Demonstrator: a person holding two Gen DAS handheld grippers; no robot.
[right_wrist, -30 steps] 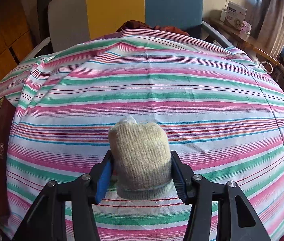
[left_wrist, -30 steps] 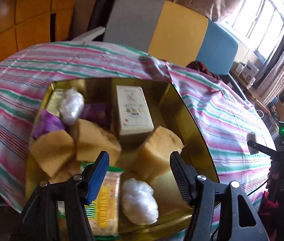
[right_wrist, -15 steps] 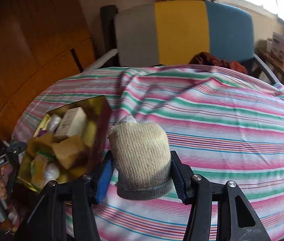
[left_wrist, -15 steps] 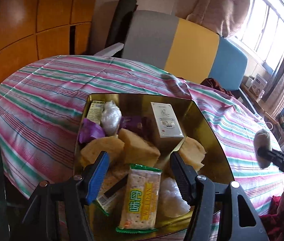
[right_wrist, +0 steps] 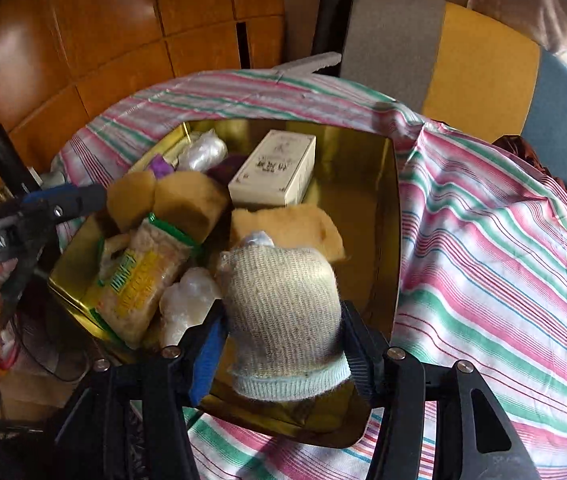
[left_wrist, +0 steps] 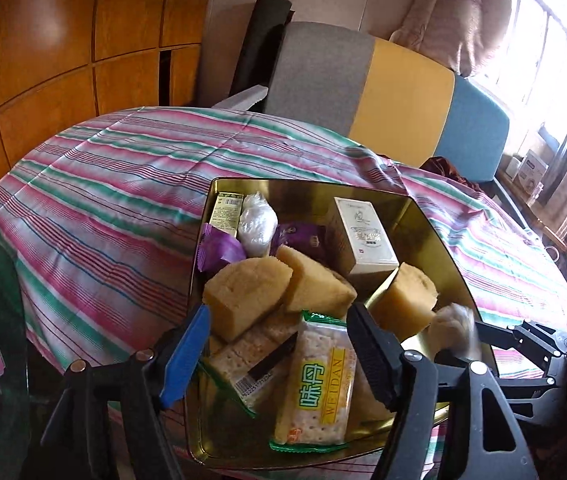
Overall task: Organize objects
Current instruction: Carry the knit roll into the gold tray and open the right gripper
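Knit sock bundle [right_wrist: 283, 312] sits clamped between the right gripper [right_wrist: 283, 344] pads, over the near-right part of the gold tin [right_wrist: 383, 216] — above the sponges [right_wrist: 287, 224] and cracker packs [right_wrist: 143, 280]. Left gripper [left_wrist: 279, 352] hovers at the tin's near-left edge, jaws wide, holding nothing.

I see gold tin [right_wrist: 387, 208] w/ bare floor along its right wall; sponges [right_wrist: 287, 226], white box [right_wrist: 273, 168], cracker pack [right_wrist: 139, 280] crowd the left and far side.
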